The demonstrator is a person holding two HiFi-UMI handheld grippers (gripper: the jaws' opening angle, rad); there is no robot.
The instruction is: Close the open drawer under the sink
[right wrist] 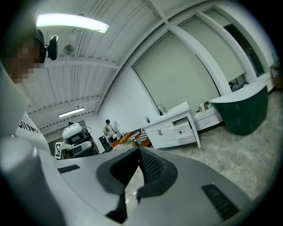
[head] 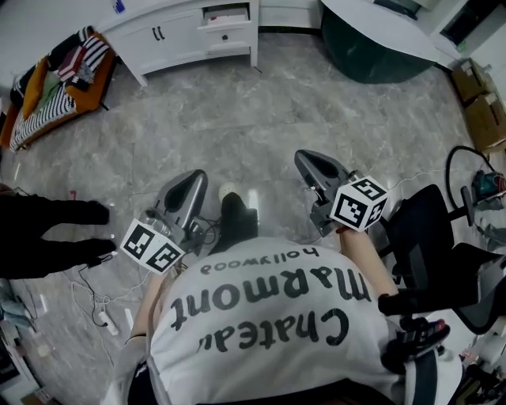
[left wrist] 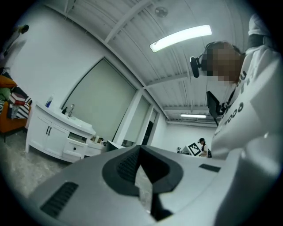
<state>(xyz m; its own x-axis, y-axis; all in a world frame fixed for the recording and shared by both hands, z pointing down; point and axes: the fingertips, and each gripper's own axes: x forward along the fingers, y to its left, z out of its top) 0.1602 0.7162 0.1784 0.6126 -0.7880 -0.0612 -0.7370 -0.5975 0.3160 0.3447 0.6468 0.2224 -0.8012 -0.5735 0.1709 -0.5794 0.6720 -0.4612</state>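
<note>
**Approach stage, drawer not yet reached.** The white vanity stands across the grey marbled floor, well apart from the person. Its open drawer juts from the front, above 1 shut drawer with a dark knob.

The left gripper and right gripper are held near the body. On each, the 2 fingers meet at the tips with nothing between them.

**Suggested technique:**
- Walk close and keep the fingers together as a blunt pusher.
- Set the tips on the middle of the drawer front.
- Press level and straight along the slides. An off-centre push would likely skew the drawer.
- Ease off when the front sits flush.

**Materials:** the drawer front looks like a flat, rigid, smooth-painted rectangle. The gripper shells are smooth grey plastic, and the dark ribbed pads should resist slipping on paint.
</note>
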